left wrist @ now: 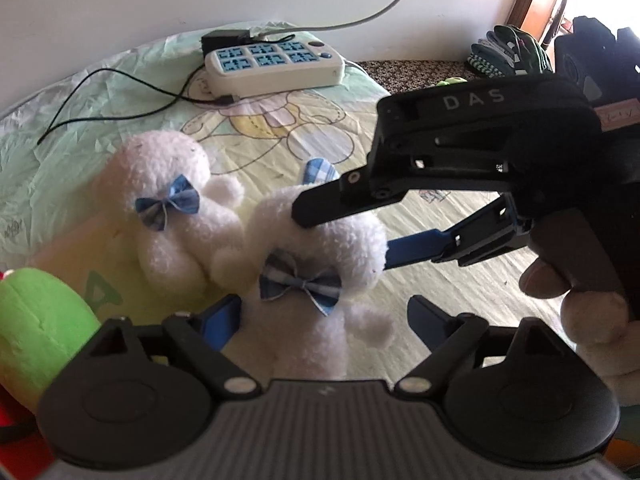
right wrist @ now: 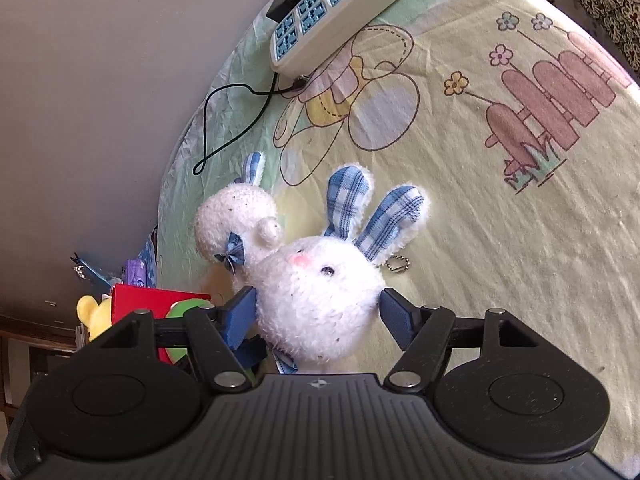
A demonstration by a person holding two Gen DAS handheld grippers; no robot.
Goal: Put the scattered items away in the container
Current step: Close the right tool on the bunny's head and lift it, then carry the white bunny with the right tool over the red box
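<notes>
White plush rabbit (right wrist: 320, 304) (blue checked ears) lies on the cartoon-print bedsheet (right wrist: 500, 240) against a second rabbit (right wrist: 236, 220). Right claw (right wrist: 318, 316) brackets its head, left claw (left wrist: 320, 316) its body; neither visibly squeezes.

Right gripper (left wrist: 340, 236): black housing lettered "DAS", blue-padded fingers (left wrist: 412, 240). Left gripper (left wrist: 324, 320) had ribbed grey body, silver pivot rivets.
</notes>
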